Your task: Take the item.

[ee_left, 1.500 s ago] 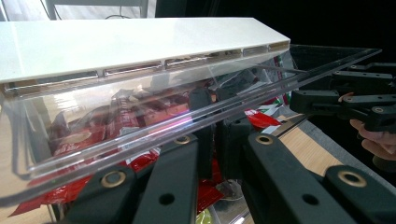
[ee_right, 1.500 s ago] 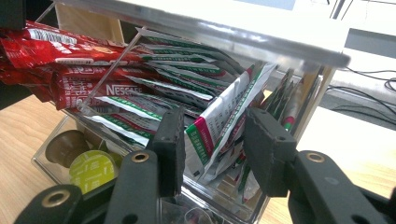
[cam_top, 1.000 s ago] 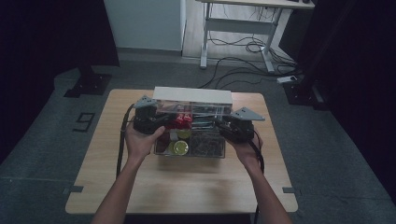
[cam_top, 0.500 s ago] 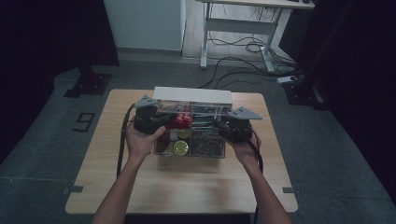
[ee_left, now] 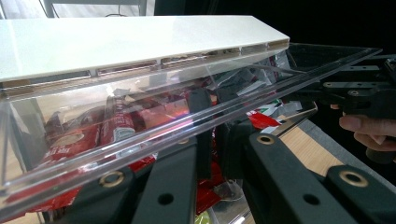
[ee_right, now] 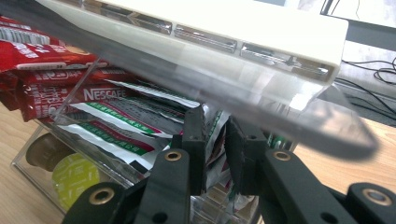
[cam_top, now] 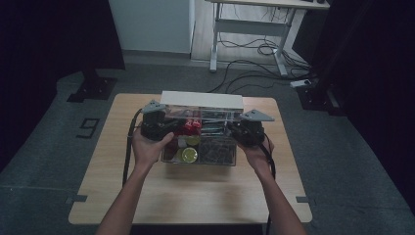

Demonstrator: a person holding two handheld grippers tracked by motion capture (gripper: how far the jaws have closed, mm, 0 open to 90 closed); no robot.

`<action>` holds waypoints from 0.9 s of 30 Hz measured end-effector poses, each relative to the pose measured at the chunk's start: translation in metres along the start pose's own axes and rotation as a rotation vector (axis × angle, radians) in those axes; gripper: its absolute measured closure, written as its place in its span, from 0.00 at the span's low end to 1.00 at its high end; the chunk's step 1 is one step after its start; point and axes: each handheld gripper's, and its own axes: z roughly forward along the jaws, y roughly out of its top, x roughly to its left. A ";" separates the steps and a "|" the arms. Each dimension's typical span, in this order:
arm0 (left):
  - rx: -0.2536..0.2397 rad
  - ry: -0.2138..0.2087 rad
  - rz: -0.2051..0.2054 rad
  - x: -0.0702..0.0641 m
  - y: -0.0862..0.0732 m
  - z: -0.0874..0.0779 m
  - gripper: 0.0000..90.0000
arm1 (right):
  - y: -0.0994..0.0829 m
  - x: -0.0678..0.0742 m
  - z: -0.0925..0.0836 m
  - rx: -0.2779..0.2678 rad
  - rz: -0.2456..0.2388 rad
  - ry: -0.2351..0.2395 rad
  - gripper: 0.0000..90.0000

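Because the clear lid (ee_left: 261, 81) is hinged at the box's (cam_top: 200, 155) far edge, each end needs its own hold; the left gripper (ee_left: 215, 135) is clamped on the lid's left front edge, keeping it raised above the red sachets (ee_left: 112, 128); the right gripper (ee_right: 215, 140), jaws just closing, nearly meets around the right edge, though contact is unclear; the box sits mid-surface (cam_top: 195, 196).

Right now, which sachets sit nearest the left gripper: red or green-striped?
The red sachets, at the clear box's left end beside the left gripper; the green-striped sachets lie toward the right gripper.
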 end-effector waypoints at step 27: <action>-0.017 0.006 -0.005 -0.001 0.003 0.003 0.94 | -0.012 -0.006 -0.037 -0.105 0.024 0.043 0.97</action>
